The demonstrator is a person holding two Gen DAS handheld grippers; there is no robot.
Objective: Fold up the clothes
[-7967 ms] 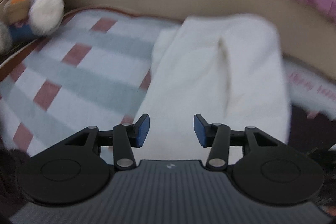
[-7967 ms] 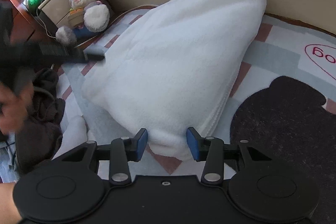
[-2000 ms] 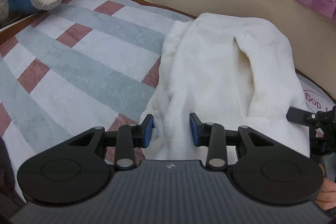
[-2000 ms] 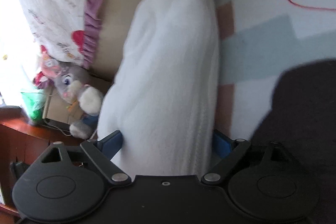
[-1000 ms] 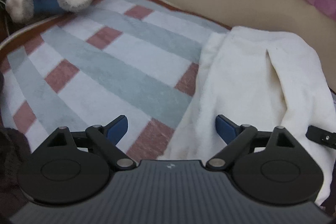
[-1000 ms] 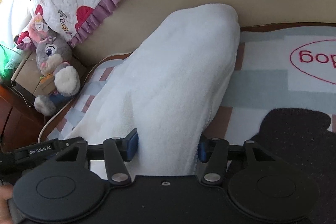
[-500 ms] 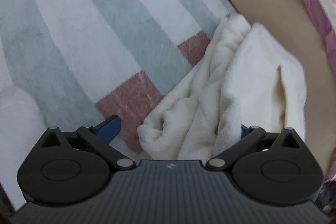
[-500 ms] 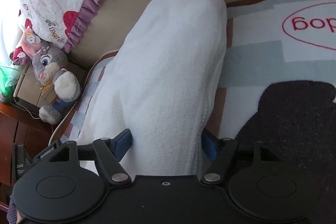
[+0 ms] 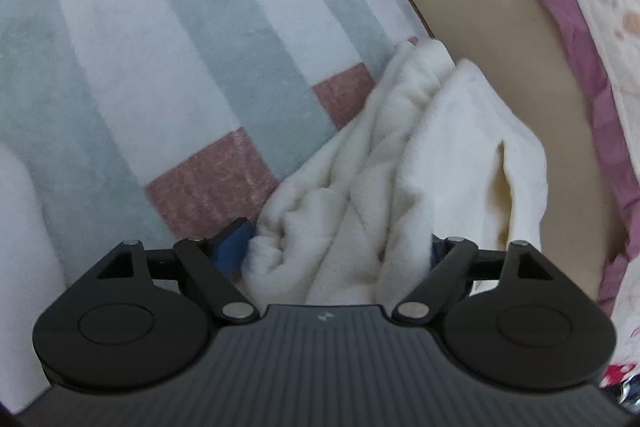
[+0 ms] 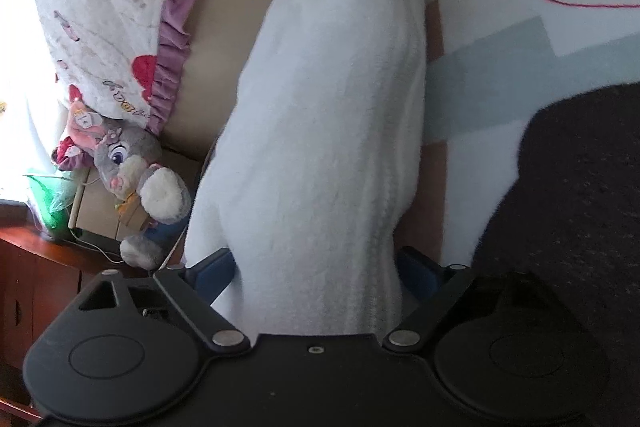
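Fluffy white fleece garment (image 9: 400,187) on a soft woven rug (image 9: 160,47).

Garment (image 10: 328,131) runs up the middle of the right wrist view, lying on the rug (image 10: 496,75). Bunny (image 10: 136,167) sits left of it, quilt (image 10: 104,3) upper left, dark patch (image 10: 580,211) lower right.

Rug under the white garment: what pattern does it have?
Grey-green and white bands with dusty-pink squares on the rug; clearest in the left wrist view.
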